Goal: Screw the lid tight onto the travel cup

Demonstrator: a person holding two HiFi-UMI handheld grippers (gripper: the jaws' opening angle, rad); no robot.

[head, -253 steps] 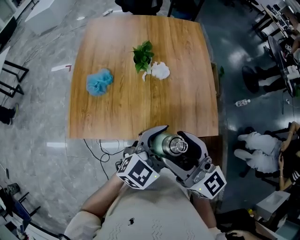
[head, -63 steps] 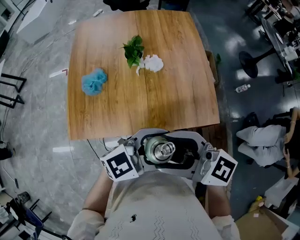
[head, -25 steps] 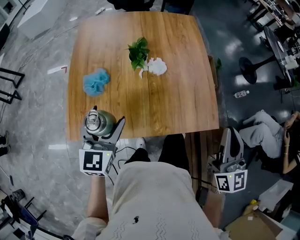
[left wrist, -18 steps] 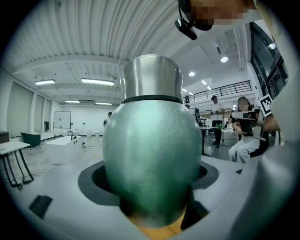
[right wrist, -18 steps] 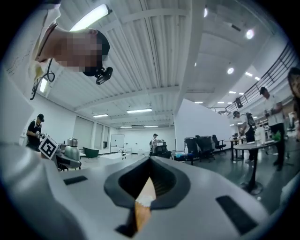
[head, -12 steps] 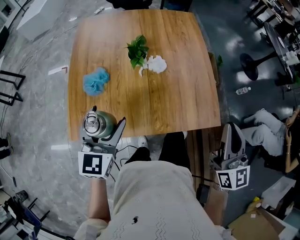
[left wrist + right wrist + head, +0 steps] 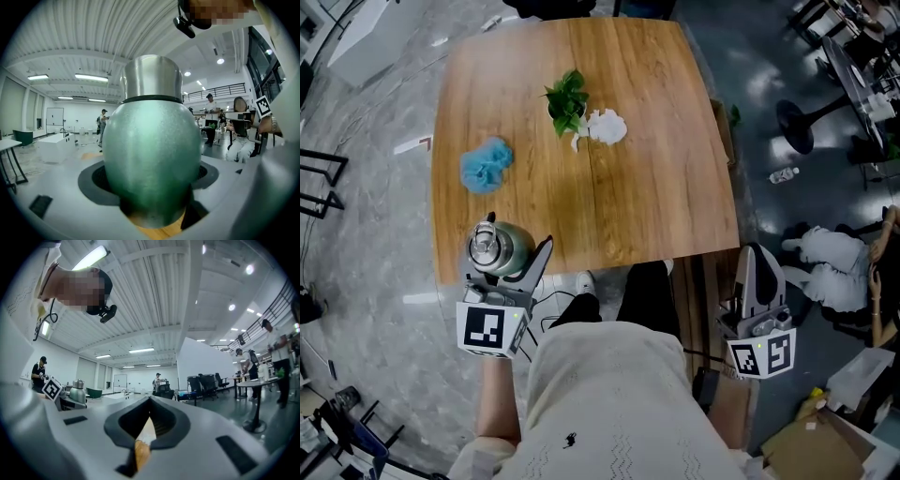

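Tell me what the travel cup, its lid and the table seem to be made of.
Travel cup: likely metal under a green satin, finely speckled coat; soft highlights. Lid: apparently brushed steel, by its silver, streaked reflections. Table: wood or wood-look laminate; visible grain, matte sheen.

Head view steep over table (image 7: 656,187); gripper views outward, cup (image 7: 492,246) in all.

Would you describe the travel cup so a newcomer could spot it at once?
Start at the wooden table; over its near left corner the left gripper clamps the travel cup. It alone is green with a metal lid, unlike the fluffy blue ball and leafy plant farther back.
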